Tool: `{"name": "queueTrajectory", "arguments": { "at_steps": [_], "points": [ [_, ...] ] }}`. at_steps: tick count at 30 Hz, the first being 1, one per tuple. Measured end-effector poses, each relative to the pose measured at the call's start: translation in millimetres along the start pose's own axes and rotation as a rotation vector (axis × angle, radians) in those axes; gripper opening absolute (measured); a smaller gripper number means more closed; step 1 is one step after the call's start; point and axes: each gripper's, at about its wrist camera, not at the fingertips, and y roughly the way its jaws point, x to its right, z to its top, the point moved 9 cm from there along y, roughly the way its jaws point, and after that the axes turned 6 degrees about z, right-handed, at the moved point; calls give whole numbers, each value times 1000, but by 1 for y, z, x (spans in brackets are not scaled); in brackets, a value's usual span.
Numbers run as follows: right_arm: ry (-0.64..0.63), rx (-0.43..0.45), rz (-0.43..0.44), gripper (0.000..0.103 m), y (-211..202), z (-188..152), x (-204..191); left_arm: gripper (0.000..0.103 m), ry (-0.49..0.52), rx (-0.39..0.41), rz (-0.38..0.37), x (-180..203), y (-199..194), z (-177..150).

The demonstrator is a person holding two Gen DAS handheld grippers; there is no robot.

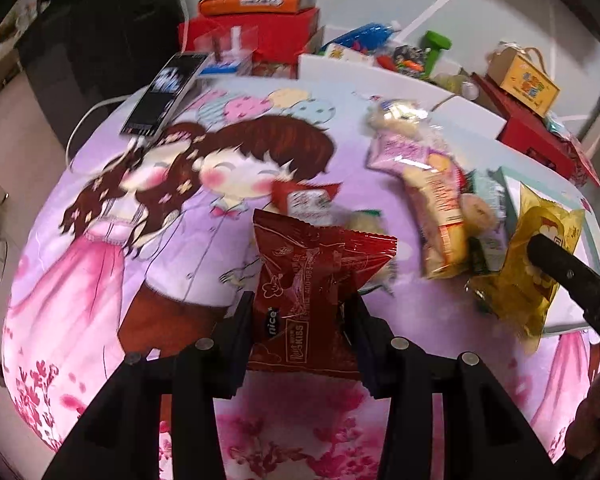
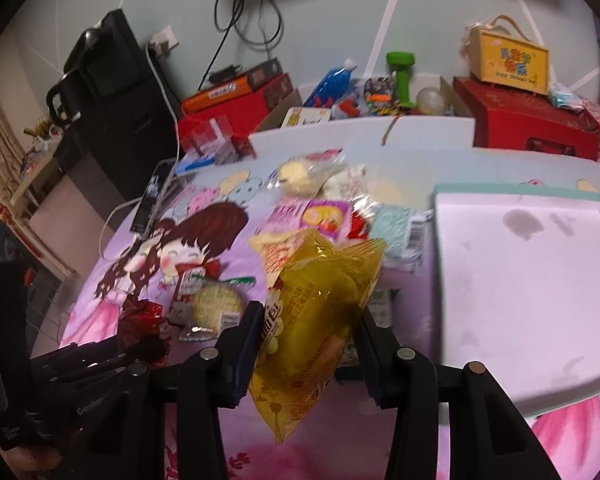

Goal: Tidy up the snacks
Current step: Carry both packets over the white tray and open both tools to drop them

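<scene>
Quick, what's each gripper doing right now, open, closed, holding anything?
Left gripper: closed on the dark red crinkly foil snack packet.
Right gripper: closed on the translucent yellow plastic snack bag.

A red crinkled snack packet [image 1: 308, 292] stands upright, pinched and lifted; a yellow translucent bread packet [image 2: 316, 328] hangs tilted, also gripped; more wrapped snacks [image 2: 320, 216] lie heaped beside a white tray [image 2: 520, 280]

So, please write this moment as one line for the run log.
left gripper: shut on red snack packet | right gripper: shut on yellow snack packet | white tray: no snacks inside
</scene>
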Motion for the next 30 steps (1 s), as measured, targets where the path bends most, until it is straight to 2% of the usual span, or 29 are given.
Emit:
{"name": "queueTrajectory", "arguments": {
  "at_steps": [5, 10, 21, 26, 30],
  "points": [
    [28, 42, -54, 48, -18, 14, 30, 46, 59, 30, -36, 34, -12, 16],
    [112, 76, -127, 48, -35, 24, 83, 46, 149, 63, -88, 85, -19, 37],
    [297, 115, -260, 48, -60, 25, 198, 46, 390, 86, -278, 238, -7, 66],
    [348, 124, -298, 48, -65, 21, 231, 46, 462, 84, -310, 297, 7, 71],
    [385, 126, -328, 48, -68, 16, 253, 49, 496, 68, -311, 322, 20, 71]
  ]
}}
